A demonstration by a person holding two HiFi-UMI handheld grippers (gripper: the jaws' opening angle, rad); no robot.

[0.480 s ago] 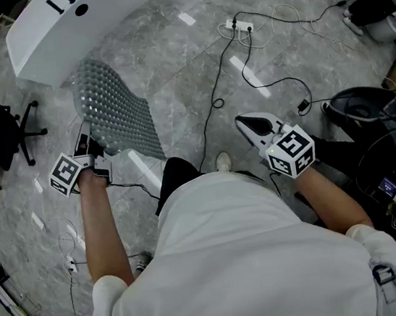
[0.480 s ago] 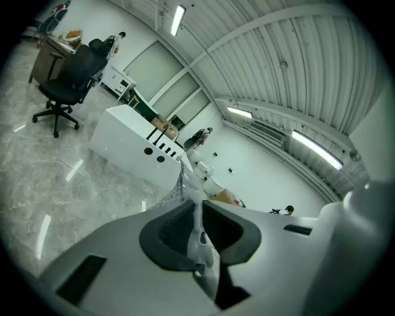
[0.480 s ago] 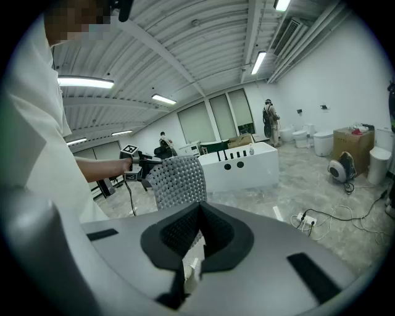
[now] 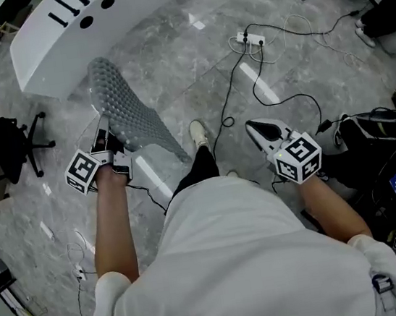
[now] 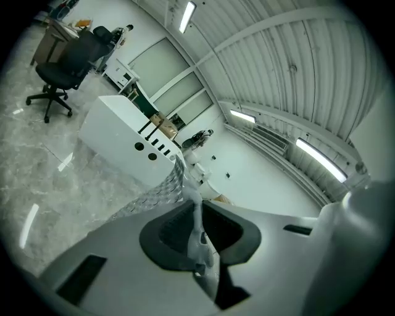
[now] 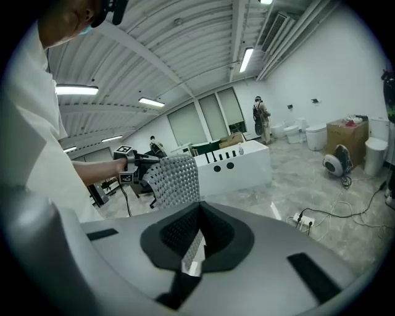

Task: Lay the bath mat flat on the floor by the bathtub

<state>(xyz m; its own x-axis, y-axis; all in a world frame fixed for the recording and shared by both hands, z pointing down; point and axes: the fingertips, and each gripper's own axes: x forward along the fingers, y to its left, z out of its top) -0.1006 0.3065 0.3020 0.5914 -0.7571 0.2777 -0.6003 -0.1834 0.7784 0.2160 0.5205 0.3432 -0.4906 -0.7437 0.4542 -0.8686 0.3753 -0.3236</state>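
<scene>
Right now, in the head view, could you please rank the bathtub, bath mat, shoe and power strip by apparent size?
1. bathtub, though cropped by the frame
2. bath mat
3. shoe
4. power strip, slightly smaller; farther off, so unsure

Bathtub [image 4: 77,28] cut off at top edge; far person [image 6: 261,116] indistinct.

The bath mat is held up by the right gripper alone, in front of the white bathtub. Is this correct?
Not the right one: the left gripper alone holds the bath mat up in front of the white bathtub. The left gripper view shows its jaws shut on the mat's edge.
</scene>
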